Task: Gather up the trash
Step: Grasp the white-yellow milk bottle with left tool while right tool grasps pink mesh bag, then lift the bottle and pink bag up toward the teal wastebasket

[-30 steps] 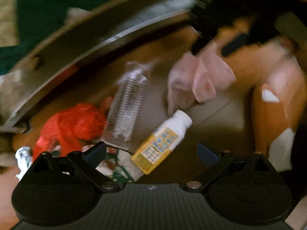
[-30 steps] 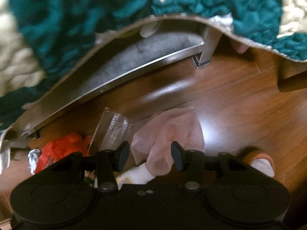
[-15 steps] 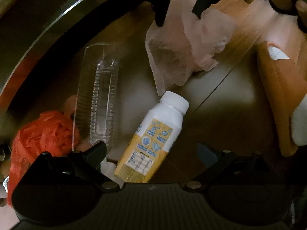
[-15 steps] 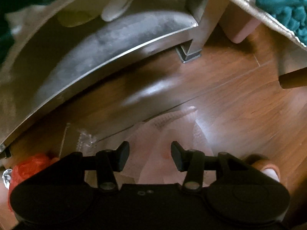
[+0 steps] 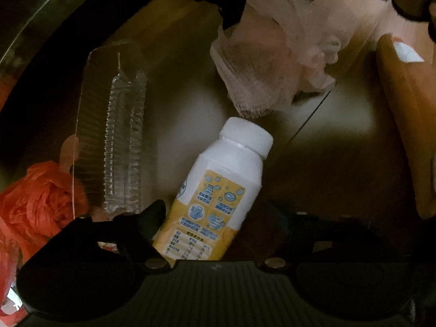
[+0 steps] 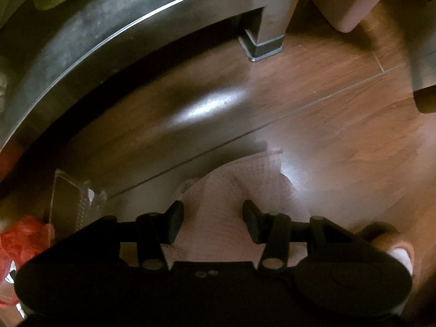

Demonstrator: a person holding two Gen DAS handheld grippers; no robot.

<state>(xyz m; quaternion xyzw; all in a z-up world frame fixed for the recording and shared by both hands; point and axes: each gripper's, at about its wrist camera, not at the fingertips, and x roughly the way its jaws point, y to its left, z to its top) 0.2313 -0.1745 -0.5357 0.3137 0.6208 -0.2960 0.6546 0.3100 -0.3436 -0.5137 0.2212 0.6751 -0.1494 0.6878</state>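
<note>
Our left tongs [image 5: 218, 218] are closing around the bottle [image 5: 218, 190], its base hidden, pads not touching. Beyond its cap lies the pink net [image 6: 242, 190], between our released right tongs [image 6: 212, 220].

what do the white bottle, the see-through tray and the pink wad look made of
White bottle: opaque plastic, smooth semi-matte, with a printed yellow label. See-through tray: thin clear plastic, ribbed and glinting. Pink wad: looks like soft mesh fabric or netting, given its woven grid; hard to say.
</note>
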